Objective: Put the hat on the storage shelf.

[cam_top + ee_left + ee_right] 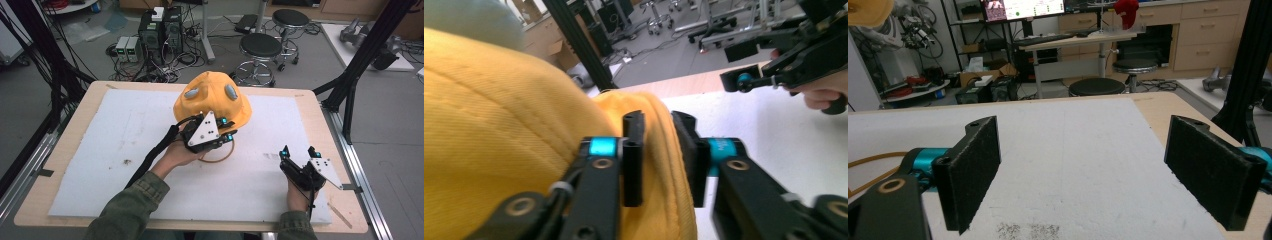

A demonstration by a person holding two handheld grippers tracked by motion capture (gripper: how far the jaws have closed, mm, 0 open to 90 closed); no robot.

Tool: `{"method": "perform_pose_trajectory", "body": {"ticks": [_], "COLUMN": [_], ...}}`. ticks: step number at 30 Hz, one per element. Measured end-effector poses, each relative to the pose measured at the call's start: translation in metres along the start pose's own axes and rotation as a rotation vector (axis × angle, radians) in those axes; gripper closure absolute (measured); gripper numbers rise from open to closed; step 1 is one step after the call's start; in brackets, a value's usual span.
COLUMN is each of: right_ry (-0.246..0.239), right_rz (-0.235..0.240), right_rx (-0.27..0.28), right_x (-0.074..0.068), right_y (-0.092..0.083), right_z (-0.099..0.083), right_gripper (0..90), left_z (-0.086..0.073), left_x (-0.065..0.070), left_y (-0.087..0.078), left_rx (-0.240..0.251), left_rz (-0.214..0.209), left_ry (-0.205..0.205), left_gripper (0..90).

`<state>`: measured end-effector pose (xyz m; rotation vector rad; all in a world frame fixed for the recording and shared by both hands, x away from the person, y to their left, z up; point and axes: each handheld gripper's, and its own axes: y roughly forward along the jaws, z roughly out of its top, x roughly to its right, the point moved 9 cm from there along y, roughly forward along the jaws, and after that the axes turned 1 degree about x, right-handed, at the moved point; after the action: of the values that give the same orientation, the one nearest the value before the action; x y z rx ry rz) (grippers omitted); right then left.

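the left hand-held gripper (663, 160) is letting go of the yellow hat's (210, 100) brim, jaws parted around it; the right hand-held gripper (300, 152) is waiting open. next comes backing away cleanly.

yellow hat (499, 125) cut off at left gripper view's left edge, its brim underside hidden

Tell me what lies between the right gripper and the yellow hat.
Bare white mat in the high view separates the right gripper from the yellow hat.
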<state>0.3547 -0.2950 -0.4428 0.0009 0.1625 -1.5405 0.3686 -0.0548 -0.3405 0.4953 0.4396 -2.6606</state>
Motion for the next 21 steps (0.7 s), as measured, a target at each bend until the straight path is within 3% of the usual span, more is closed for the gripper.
{"method": "perform_pose_trajectory", "body": {"ticks": [6, 10, 15, 21], "right_ry": [-0.003, -0.005, 0.0, -0.002], "right_rz": [0.005, 0.006, 0.003, 0.004], "right_rx": [0.0, -0.003, -0.001, -0.001], "right_x": [-0.001, -0.001, -0.001, -0.001], "right_y": [0.0, 0.0, 0.0, 0.0], "right_z": [0.0, 0.0, 0.0, 0.0], "right_gripper": [13.8, 13.8, 13.7, 13.8], "left_z": [0.012, 0.021, 0.031, 0.034], "left_x": [0.0, -0.006, -0.018, -0.038], "left_y": [-0.01, -0.022, -0.039, -0.064], "left_rx": [0.07, 0.121, 0.197, 0.259], "left_rz": [0.024, 0.052, 0.095, 0.18], "left_ry": [0.001, -0.012, -0.058, -0.107], "left_gripper": [50.4, 45.5, 41.1, 36.5]}}
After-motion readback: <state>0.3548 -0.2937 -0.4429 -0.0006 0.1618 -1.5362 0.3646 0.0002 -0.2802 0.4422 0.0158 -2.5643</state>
